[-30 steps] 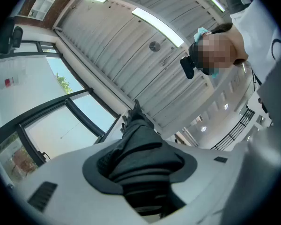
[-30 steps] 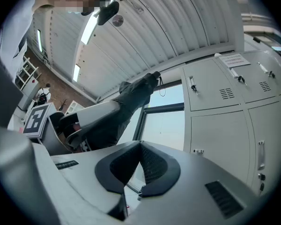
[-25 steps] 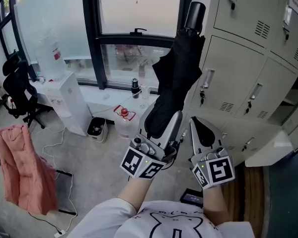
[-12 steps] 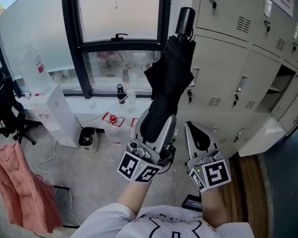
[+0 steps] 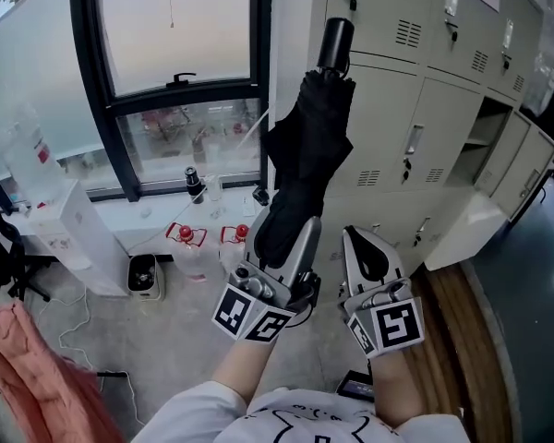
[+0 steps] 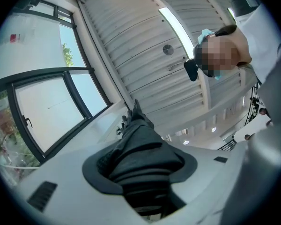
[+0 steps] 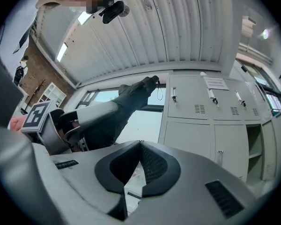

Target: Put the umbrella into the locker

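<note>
Nothing of the putting-away is done yet, as I judge it. The folded black fabric umbrella (image 5: 305, 155) stands nearly upright in my left gripper (image 5: 286, 233), whose jaws pinch its lower end, with the thick cylindrical end uppermost. It is well to the left of the open compartment in the beige metal locker bank (image 5: 487, 137). My right gripper (image 5: 358, 238) sits just right of the left one, nearer that compartment, its jaws pressed together on nothing. What remains, I reckon, is to carry the umbrella across to the compartment, whose pale door (image 5: 466, 233) hangs swung out below it, slide it inside and let go. Further left of the compartment are a dark-framed window (image 5: 180, 81) and a white sill with small bottles. Below lie a grey concrete floor (image 5: 92, 321) and, farthest left, a pink cloth (image 5: 28, 377).
</note>
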Demonstrator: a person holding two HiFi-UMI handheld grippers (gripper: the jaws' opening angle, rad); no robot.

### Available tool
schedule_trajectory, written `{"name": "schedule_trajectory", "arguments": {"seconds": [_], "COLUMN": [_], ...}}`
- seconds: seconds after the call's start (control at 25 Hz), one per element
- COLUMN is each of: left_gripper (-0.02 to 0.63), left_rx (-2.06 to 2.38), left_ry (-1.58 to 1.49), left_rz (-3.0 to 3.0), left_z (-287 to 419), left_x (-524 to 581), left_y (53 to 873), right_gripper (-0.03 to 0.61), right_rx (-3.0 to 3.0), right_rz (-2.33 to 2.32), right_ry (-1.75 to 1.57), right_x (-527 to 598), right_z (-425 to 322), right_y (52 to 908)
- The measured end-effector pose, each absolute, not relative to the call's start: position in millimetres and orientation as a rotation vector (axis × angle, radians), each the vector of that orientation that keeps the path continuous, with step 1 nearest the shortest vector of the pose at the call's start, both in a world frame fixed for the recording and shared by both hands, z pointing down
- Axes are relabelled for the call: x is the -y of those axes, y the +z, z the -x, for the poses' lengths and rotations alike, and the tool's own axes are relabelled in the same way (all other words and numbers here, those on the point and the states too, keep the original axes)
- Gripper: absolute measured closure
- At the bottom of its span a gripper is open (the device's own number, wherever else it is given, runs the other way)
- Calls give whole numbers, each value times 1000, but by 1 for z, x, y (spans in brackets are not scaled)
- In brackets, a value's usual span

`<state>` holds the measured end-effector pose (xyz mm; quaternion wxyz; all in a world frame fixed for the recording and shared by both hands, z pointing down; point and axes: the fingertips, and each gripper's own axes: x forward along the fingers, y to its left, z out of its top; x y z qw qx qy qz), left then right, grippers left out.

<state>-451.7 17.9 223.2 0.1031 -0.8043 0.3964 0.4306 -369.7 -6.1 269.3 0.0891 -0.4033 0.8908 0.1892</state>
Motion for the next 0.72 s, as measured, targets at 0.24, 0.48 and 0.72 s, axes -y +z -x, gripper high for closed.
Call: {"name": "schedule_trajectory", "arguments": {"seconds": [0.24, 0.48, 0.72], "left_gripper": [390, 390, 390], "left_rx": [-1103, -1065, -1046], "left_ry": [1279, 1320, 1356], "left_rz": [2432, 2484, 2504], "left_z": [421, 374, 313], "left_x": [-8, 6, 24], "left_y": [216, 217, 216], "right_gripper": [566, 566, 566], "right_rx": [-2620, -2596, -2590], "right_rz": [1263, 1328, 1359], "right_ry": [584, 573, 579], "right_x": [7, 11, 19], "right_z": [343, 293, 230], "right_y": [263, 266, 268]}}
